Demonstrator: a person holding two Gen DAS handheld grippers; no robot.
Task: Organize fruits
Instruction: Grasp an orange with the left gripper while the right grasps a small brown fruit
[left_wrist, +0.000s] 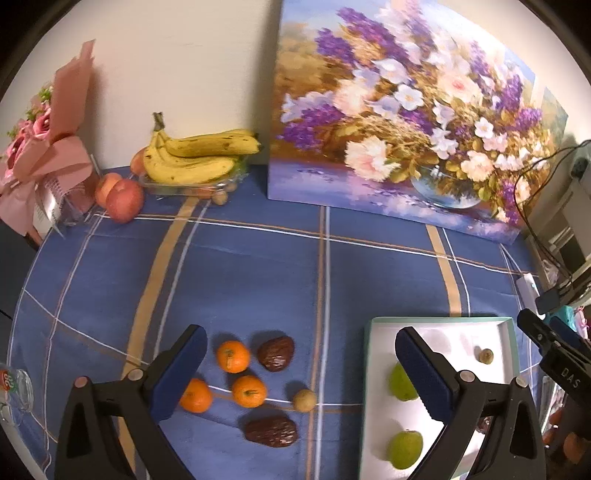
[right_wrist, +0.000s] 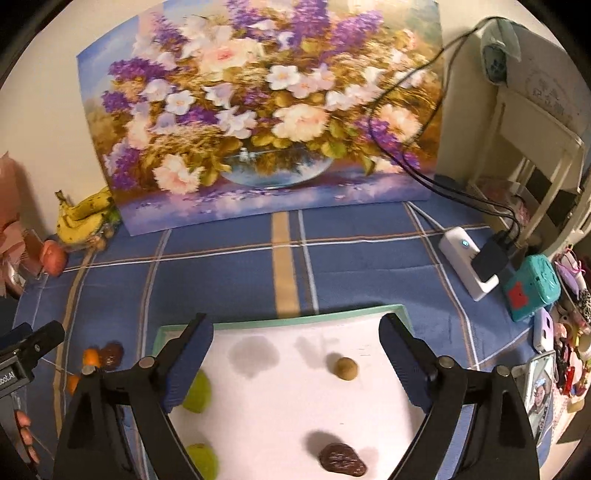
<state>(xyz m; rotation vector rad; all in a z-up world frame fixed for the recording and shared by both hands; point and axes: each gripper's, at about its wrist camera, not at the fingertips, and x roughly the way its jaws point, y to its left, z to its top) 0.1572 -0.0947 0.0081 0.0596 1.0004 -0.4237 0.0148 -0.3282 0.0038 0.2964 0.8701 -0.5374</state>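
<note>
Fruit sits in two groups. Our left gripper (left_wrist: 301, 373) gapes wide and empty above three oranges (left_wrist: 233, 356), two dates (left_wrist: 276, 353) and a longan (left_wrist: 305, 400) on the cloth; our right gripper (right_wrist: 295, 363) hangs wide and empty over the white tray (right_wrist: 280, 402), date (right_wrist: 341, 459) at six o'clock, green fruits (right_wrist: 197, 393) at nine. We judge the round longan may roll off if nudged.

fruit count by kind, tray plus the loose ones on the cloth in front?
On the white tray and the cloth in front:
green fruits: 2
oranges: 3
dark wrinkled fruits: 3
small tan round fruits: 2
Total: 10
</note>
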